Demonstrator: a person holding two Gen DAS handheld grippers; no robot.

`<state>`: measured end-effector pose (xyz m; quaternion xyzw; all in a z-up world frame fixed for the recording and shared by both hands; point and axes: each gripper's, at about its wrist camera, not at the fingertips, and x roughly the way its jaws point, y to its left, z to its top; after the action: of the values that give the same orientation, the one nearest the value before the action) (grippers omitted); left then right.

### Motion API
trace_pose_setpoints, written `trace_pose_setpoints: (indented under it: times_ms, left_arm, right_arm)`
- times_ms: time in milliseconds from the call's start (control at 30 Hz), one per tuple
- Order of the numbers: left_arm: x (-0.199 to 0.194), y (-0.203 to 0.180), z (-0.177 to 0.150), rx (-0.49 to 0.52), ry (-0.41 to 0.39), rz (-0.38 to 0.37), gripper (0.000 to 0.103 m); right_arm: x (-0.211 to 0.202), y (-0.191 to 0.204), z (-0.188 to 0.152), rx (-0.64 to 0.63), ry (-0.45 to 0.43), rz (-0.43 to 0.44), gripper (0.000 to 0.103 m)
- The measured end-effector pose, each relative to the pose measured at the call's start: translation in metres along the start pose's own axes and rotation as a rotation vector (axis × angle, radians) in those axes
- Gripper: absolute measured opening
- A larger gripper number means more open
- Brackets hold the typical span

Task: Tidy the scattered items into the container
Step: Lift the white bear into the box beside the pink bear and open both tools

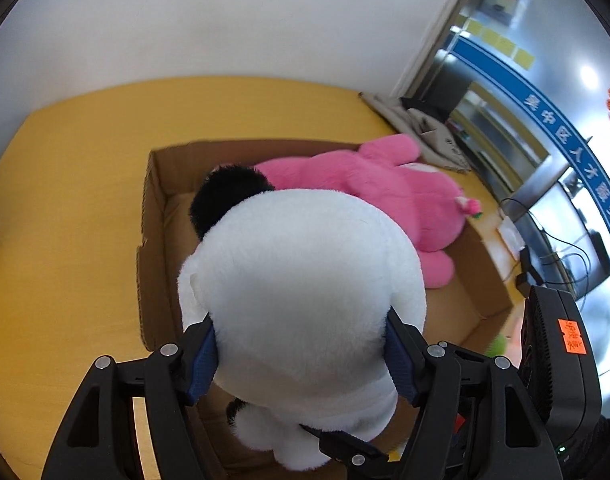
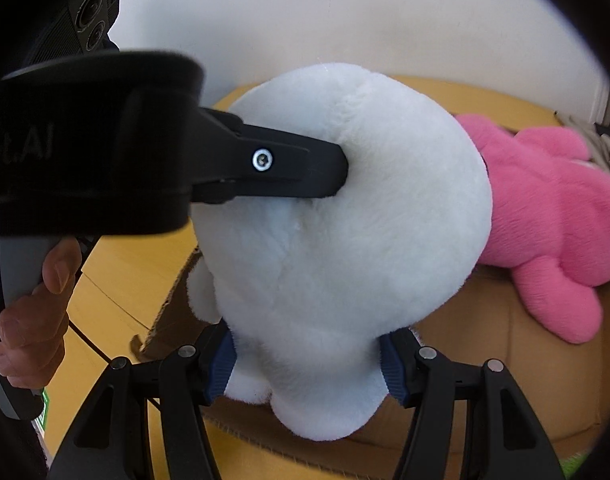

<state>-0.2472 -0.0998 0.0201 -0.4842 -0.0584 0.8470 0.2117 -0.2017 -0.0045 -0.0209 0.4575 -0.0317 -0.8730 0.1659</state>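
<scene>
Over at 9 o'clock in the left wrist view, bare yellow tabletop (image 1: 65,208) is seen, with the cardboard box (image 1: 157,208) sitting on it, its near-left wall running from about 10 down to 7 o'clock. Dead centre, the big white plush toy (image 1: 305,280) is pinched by the left gripper (image 1: 301,356): a blue pad is pressed into each flank of the toy, at roughly 7 and 5 o'clock, so the toy bulges out from between the fingers and fills the middle of the frame. A black fuzzy ear pokes out at 11 o'clock. The toy is held above the box opening, not resting on the box floor as far as can be told. Further right, at 1 to 3 o'clock, a pink plush toy (image 1: 385,196) is lying inside the box, partly draped on the far wall.

In the right wrist view, a hand (image 2: 33,308) wrapped around the other tool's handle is seen at 8 o'clock. The left gripper's finger is jabbed into the white toy's (image 2: 345,220) side from 9 o'clock. At 6 o'clock the right gripper (image 2: 305,364) is clamped on the toy's lower end, blue pads sunk into the fur on both sides, so the toy sits straight ahead of the jaws. The pink toy (image 2: 545,200) is spotted at 3 o'clock on the box's (image 2: 505,360) brown floor.
</scene>
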Motion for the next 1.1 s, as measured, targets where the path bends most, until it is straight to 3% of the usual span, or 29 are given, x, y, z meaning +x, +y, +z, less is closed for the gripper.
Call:
trace_pose_setpoints:
  times_ms: [167, 200, 333, 467, 567, 667, 733, 833, 1100]
  left_arm:
    - [0.022, 0.016, -0.012, -0.002, 0.046, -0.007, 0.082]
    - [0.022, 0.018, -0.015, -0.005, 0.049, -0.015, 0.083]
    - [0.009, 0.016, -0.021, -0.012, 0.016, 0.027, 0.088]
    - [-0.025, 0.002, -0.028, 0.014, -0.068, 0.136, 0.087]
    - [-0.062, -0.011, -0.040, 0.007, -0.160, 0.219, 0.089]
    - [-0.094, -0.027, -0.061, -0.050, -0.245, 0.252, 0.103]
    - [-0.107, -0.040, -0.078, -0.078, -0.277, 0.269, 0.103]
    - [-0.107, -0.068, -0.108, -0.092, -0.263, 0.307, 0.103]
    - [-0.090, -0.136, -0.178, -0.096, -0.210, 0.399, 0.103]
  right_arm:
    - [0.035, -0.001, -0.010, 0.047, 0.072, 0.022, 0.069]
    - [0.037, 0.000, -0.012, 0.044, 0.080, 0.022, 0.077]
    - [0.029, 0.004, -0.018, 0.026, 0.073, 0.026, 0.080]
    - [-0.005, 0.001, -0.026, 0.018, 0.011, 0.035, 0.081]
    - [-0.037, -0.006, -0.038, 0.020, -0.047, -0.005, 0.083]
    - [-0.071, -0.012, -0.059, -0.003, -0.094, -0.052, 0.083]
    - [-0.088, -0.020, -0.074, -0.005, -0.114, -0.078, 0.083]
    - [-0.109, -0.053, -0.085, -0.008, -0.132, -0.132, 0.083]
    - [-0.154, -0.063, -0.091, -0.003, -0.159, -0.223, 0.083]
